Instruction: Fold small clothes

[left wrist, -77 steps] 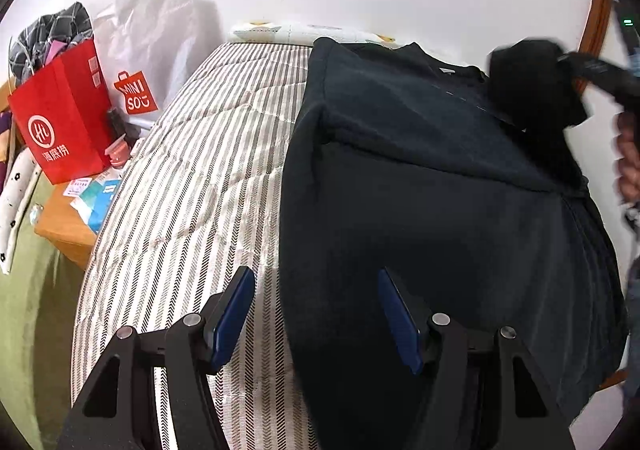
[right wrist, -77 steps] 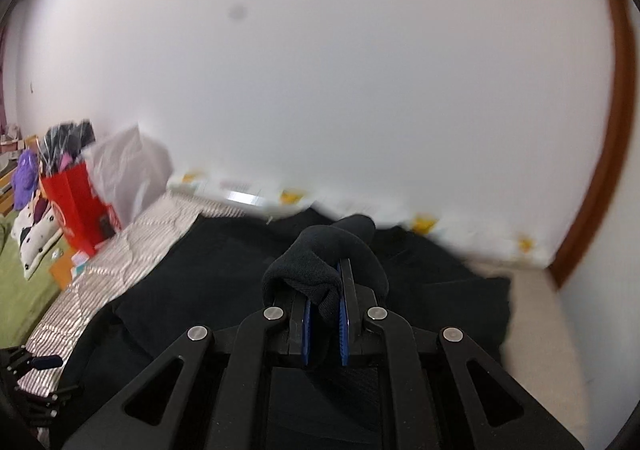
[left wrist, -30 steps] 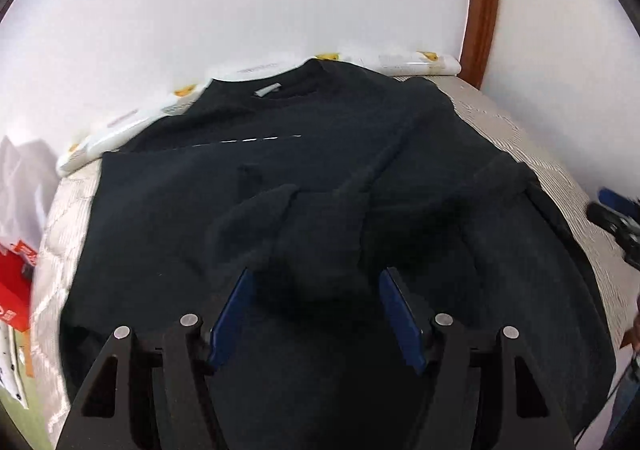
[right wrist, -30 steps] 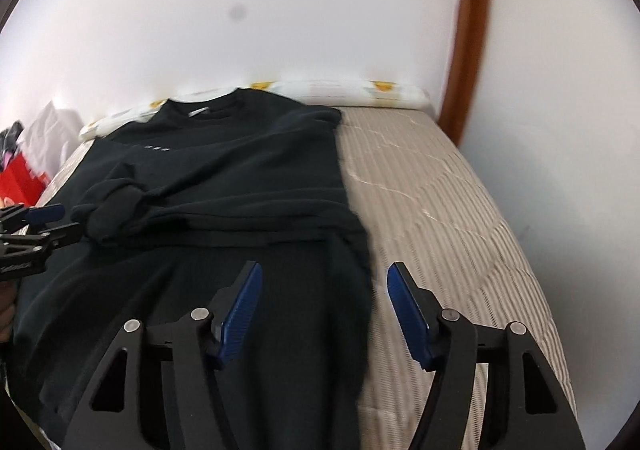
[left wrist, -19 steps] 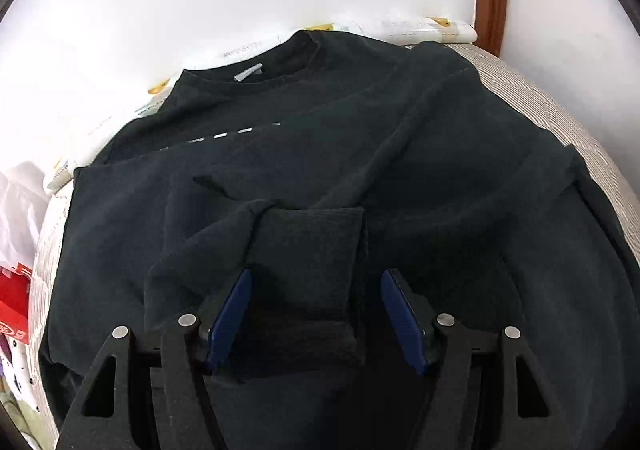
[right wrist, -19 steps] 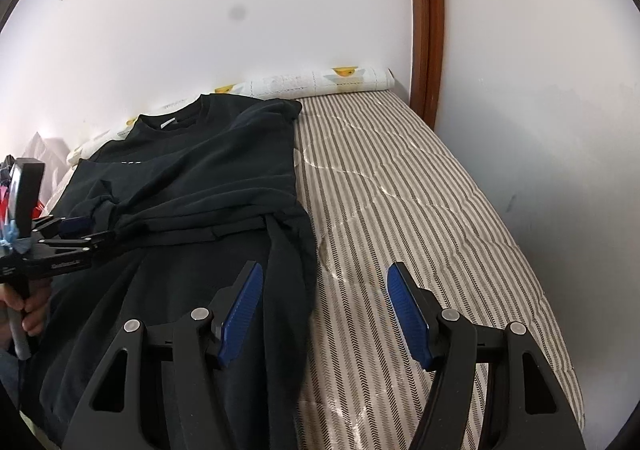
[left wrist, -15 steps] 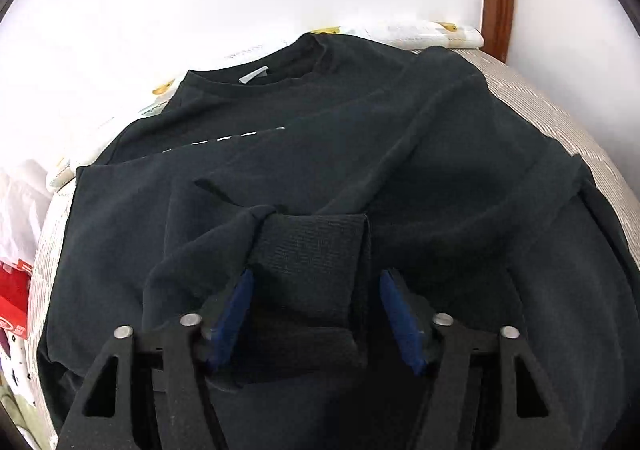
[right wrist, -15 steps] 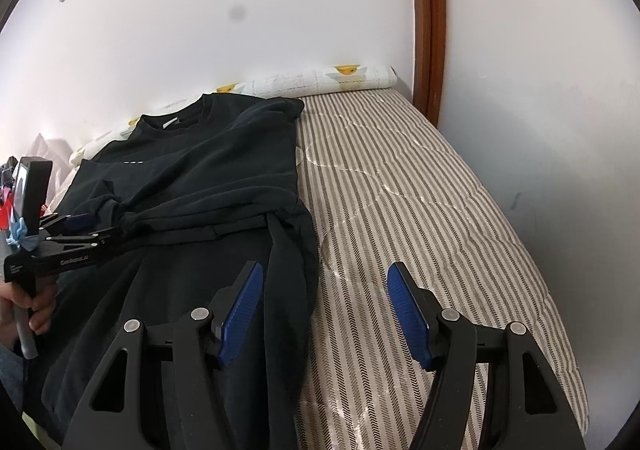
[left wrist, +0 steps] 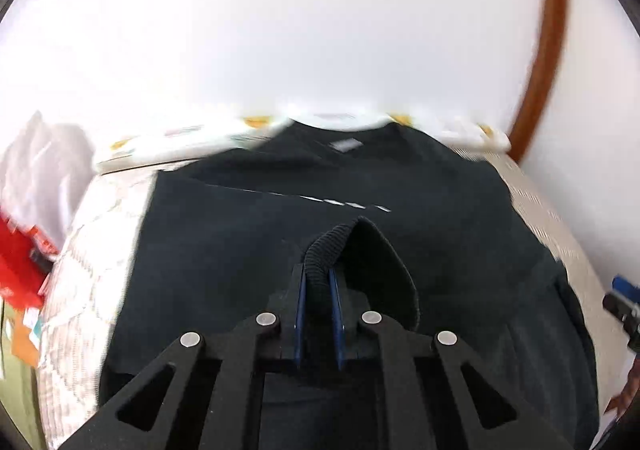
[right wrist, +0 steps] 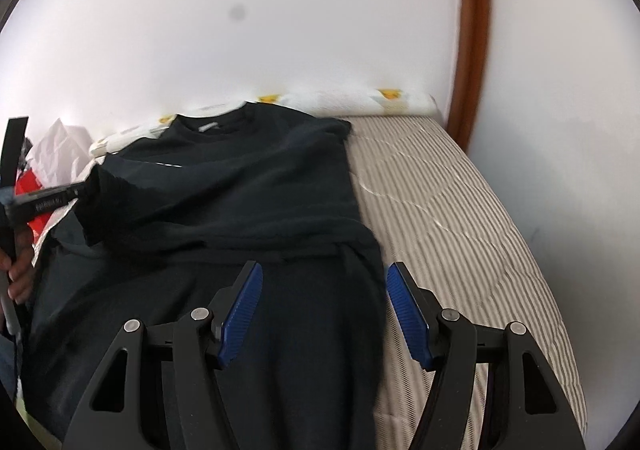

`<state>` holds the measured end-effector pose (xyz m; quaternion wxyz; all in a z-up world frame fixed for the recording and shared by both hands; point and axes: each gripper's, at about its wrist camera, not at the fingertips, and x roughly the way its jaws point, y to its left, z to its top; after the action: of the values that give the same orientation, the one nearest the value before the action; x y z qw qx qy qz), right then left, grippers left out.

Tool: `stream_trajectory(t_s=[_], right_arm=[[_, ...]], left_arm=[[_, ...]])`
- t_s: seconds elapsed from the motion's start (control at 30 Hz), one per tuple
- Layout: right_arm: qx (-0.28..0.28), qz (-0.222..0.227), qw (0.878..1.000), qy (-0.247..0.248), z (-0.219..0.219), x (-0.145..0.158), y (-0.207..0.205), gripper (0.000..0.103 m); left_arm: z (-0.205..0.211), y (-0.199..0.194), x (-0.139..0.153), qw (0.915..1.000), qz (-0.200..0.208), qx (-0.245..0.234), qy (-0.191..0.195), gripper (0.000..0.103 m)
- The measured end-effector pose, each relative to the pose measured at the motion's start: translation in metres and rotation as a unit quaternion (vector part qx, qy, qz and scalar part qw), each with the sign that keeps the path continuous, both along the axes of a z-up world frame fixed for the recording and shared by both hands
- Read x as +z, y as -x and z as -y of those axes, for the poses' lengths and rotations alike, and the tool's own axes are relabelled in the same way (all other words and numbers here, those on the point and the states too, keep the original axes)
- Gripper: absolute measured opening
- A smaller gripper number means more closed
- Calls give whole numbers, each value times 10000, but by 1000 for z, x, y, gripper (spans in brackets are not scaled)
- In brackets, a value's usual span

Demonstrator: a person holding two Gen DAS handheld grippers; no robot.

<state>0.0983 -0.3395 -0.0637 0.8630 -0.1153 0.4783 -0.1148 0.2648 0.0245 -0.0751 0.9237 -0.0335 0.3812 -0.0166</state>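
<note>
Sweatshirt (right wrist: 248,186), black, lies flat along the striped mattress (right wrist: 460,210) with its long axis running from the near hem up to the collar, which points toward the white wall (right wrist: 280,30) and the rolled white bedding (right wrist: 360,98) at the head of the bed. A white neck label (left wrist: 345,144) shows inside the collar. One sleeve is folded across the chest, and its ribbed cuff (left wrist: 326,250) is raised off the body of the garment, pinched between the blue pads of the left gripper (left wrist: 319,290), whose jaws are drawn close together on it. In the right wrist view that same cuff hangs at the sweatshirt's left side, blurred. The right gripper (right wrist: 324,310) hovers over the lower right part of the garment with its jaws spread wide and nothing between them. The sweatshirt's right edge runs straight down the bed, and bare mattress lies beyond it as far as the side wall and the brown door frame (right wrist: 474,30). On the left the garment reaches close to the mattress edge, past which stand a red bag (left wrist: 16,266) and a white bag (left wrist: 40,170)
</note>
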Motion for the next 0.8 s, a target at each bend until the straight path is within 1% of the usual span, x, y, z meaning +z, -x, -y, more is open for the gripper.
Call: stream_trajectory(t_s=[0.1,0.27,0.33,0.37,0.43,0.47,0.53,0.57,0.6,0.7,0.8], right_arm=[[162,-37,9999,40,-20,-4,-15,64],[367,-205,9990,148,-46,-19,-38,64],[401,-284,9986,180,-51,-25,-43,64],[427,-342,9983,203,-54,-29,-45,64],[457,-408,9978,250,-59,-35,-49,64],[474,-446,9975,280,-61,-38,-50,64],[482,-496,9972,300,-64,-43,-51,64],[483,-527,9970,301,-65,-45,-52,64],[489,-557,9968,307,-66,-48,-53,64],[492,-623,9962,369,-69,-54,-52,64],[508,-693,9955,404,-70,-59,-51,64]], left_arm=[[-37,3,0,9995,-47,256,194,11],[-96,10,-18,9959,-349,738,395,11],[-116,14,-26,9934,-433,852,629,13],[-127,17,-30,9915,-467,883,834,15],[-142,22,-34,9886,-499,894,1106,28],[-146,24,-35,9880,-502,871,1175,32],[-150,31,-36,9876,-406,808,1285,52],[-152,35,-35,9873,-319,762,1359,58],[-152,37,-33,9869,-238,690,1437,60],[-154,38,-28,9860,-90,632,1544,60],[-149,30,-30,9865,-139,468,1561,60]])
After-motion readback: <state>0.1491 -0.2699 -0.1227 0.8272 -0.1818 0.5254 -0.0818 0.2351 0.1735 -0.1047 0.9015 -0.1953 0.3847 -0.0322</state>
